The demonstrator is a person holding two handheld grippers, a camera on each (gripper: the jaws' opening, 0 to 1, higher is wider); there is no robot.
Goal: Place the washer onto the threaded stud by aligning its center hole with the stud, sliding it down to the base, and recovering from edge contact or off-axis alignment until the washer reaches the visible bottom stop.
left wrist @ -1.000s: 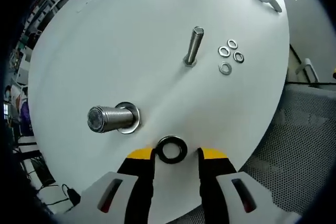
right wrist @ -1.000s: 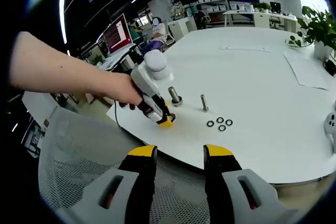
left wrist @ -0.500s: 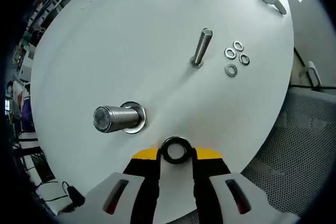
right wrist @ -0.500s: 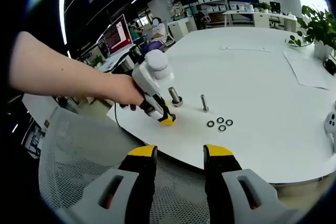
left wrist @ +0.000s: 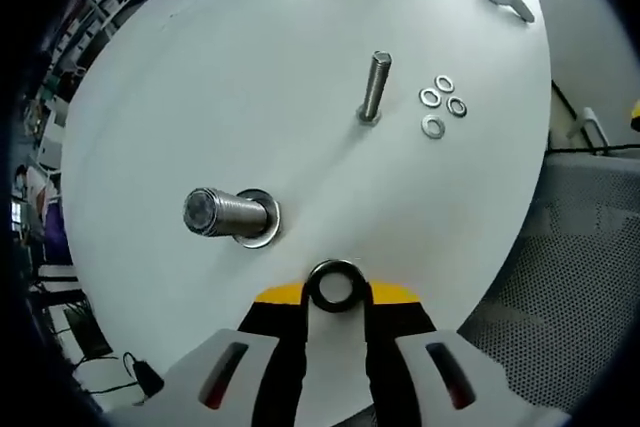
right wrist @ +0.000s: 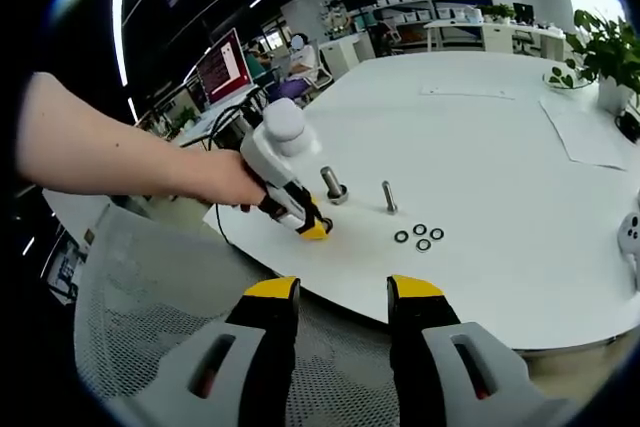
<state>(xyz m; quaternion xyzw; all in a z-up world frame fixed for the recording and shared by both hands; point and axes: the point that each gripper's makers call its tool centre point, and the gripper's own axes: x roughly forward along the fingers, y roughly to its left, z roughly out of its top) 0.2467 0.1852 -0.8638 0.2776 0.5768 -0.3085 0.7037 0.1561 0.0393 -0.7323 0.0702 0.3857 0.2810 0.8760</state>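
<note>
Washer (left wrist: 334,287) sits pinched in the left claw (left wrist: 334,299), low over the white counter (left wrist: 250,67), its lower rim tucked behind the jaws. Two studs: thick (left wrist: 228,215), thin (left wrist: 373,87). Four spare washers (left wrist: 440,105). Left claw has clamped shut since a second ago; right claw (right wrist: 343,299) hangs released.

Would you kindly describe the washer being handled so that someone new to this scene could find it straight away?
Start at the round white table and go to its near edge, where the left gripper reaches in. The dark washer sits pinched between its yellow-tipped fingers, just beside the thick stud. Unlike the four small silvery washers lying loose by the thin stud, it is larger, black and gripped.
</note>
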